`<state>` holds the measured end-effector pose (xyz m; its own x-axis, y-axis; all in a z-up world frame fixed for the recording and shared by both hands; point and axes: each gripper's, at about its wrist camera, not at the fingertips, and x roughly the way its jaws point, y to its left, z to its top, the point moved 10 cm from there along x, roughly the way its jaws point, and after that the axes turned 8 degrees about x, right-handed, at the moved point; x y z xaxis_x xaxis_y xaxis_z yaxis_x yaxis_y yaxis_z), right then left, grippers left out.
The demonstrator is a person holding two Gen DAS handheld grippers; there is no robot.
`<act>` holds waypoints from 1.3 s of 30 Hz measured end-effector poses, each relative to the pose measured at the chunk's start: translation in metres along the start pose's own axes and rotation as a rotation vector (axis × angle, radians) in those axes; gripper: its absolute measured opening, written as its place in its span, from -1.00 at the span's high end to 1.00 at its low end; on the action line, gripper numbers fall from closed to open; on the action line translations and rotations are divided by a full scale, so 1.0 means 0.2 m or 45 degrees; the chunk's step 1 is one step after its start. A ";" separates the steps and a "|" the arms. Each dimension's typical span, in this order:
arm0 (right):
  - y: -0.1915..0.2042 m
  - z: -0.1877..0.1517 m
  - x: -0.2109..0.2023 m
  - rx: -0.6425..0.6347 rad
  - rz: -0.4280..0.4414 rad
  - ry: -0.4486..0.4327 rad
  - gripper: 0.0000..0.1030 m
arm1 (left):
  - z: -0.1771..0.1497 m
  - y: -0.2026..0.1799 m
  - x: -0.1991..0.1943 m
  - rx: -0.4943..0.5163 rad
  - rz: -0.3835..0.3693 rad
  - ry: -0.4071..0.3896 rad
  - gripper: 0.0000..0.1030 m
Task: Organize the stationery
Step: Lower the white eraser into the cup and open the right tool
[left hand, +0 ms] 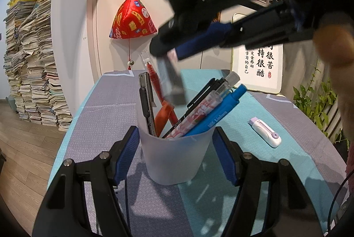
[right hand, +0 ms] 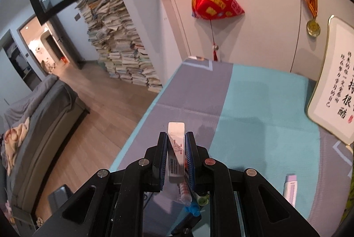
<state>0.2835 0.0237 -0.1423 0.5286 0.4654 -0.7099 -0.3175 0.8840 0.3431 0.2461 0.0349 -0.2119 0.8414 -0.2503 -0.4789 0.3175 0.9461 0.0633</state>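
Your tabletop, under its grey and teal cloth, carries only two things worth your attention, so the job looks near its end.

The biggest of them is the frosted cup, standing upright in the middle. Your left tool has its blue pads against both sides of the cup wall, closed on it. That grip makes sense: the cup is light and top-heavy, and a pen dropped in at a slant could tip it.

Inside the cup the pens lean outward against the rim: a blue pen, a patterned clear pen, a black pen, a red pen and a black-and-silver utility knife. They fan apart and leave a gap in the middle.

Your right tool hangs above that gap, pointing steeply down, its jaws narrow and clamped on a slim white box, probably a lead case or eraser. From the left wrist view the box hangs end-down just over the pens, not yet inside the cup. Holding it by its upper part lets the free end lead into the opening.

Smallest and last, the lilac-and-white eraser lies flat on the teal strip, well apart from the cup on its right, untouched. It seems the next item to collect.
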 end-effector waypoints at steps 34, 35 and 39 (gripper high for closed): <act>-0.38 -0.08 -0.29 0.182 -0.072 -0.014 0.64 | 0.00 -0.03 0.02 -0.002 -0.002 0.005 -0.32; -0.45 -0.09 -0.29 0.195 -0.128 -0.020 0.61 | 0.00 -0.03 0.02 -0.002 -0.002 0.005 -0.32; -0.72 -0.18 -0.27 0.231 -0.330 0.031 0.23 | 0.00 -0.03 0.02 -0.002 -0.002 0.005 -0.33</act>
<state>0.2727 -0.1299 -0.1763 0.5540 0.2246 -0.8017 -0.0280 0.9674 0.2516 0.2472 0.0293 -0.2135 0.8392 -0.2509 -0.4825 0.3182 0.9460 0.0614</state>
